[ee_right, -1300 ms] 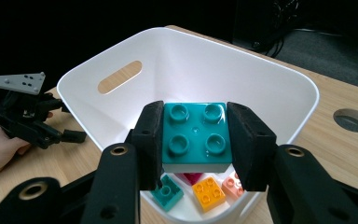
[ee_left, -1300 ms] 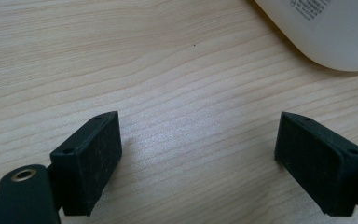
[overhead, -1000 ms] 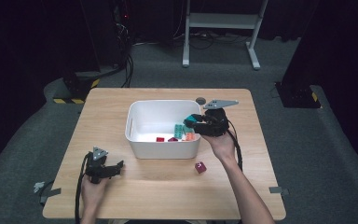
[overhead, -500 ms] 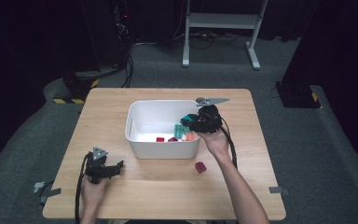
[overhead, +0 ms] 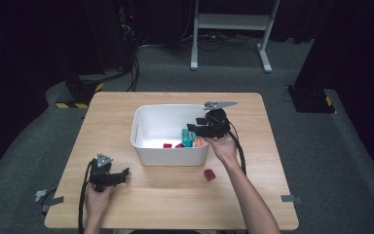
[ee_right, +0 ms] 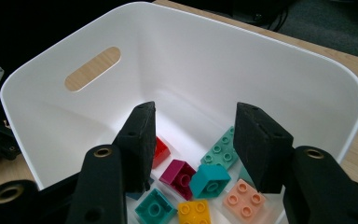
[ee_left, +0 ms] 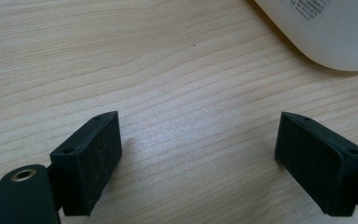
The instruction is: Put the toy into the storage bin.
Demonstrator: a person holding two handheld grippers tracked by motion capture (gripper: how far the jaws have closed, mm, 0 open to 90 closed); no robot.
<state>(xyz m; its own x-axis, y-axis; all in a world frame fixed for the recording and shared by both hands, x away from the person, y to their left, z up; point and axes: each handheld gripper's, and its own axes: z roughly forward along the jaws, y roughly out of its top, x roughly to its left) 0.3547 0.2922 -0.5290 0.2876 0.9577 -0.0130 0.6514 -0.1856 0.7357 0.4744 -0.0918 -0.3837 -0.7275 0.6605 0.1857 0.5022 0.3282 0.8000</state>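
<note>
The wooden table [overhead: 175, 204] carries a white tub [overhead: 141, 122] near its middle, a rounded oblong whose long axis runs from nine to three o'clock across the table, open side up, with a slot handle cut in its nine o'clock end wall. The person's right hand [overhead: 222, 146] reaches in from five o'clock and holds the right gripper [overhead: 191, 130] over the three o'clock end of the tub, its nose aimed toward nine o'clock and tipped down into the tub. Its jaws have just been opening and now stand apart with nothing pressed between them; in the right gripper view a teal brick [ee_right: 209, 179] lies tilted on the tub floor below the gap, clear of both pads. Round it on the floor lie a mint-green brick [ee_right: 220, 151] at one o'clock, a peach brick [ee_right: 242, 199] at four o'clock, a yellow brick [ee_right: 193, 213] at seven o'clock, another teal brick [ee_right: 154, 207] at eight o'clock, a magenta brick [ee_right: 178, 171] at nine o'clock, and a red brick [ee_right: 160, 151] partly hidden behind the left-hand jaw. At the table's seven o'clock corner the left gripper [overhead: 124, 172] rests in the left hand [overhead: 97, 197], pointing toward three o'clock, its jaws wide apart over bare wood, well apart from the tub. One dark red brick [overhead: 209, 174] sits on the table just outside the tub's near wall, at about five o'clock from it, beside the right forearm.
</note>
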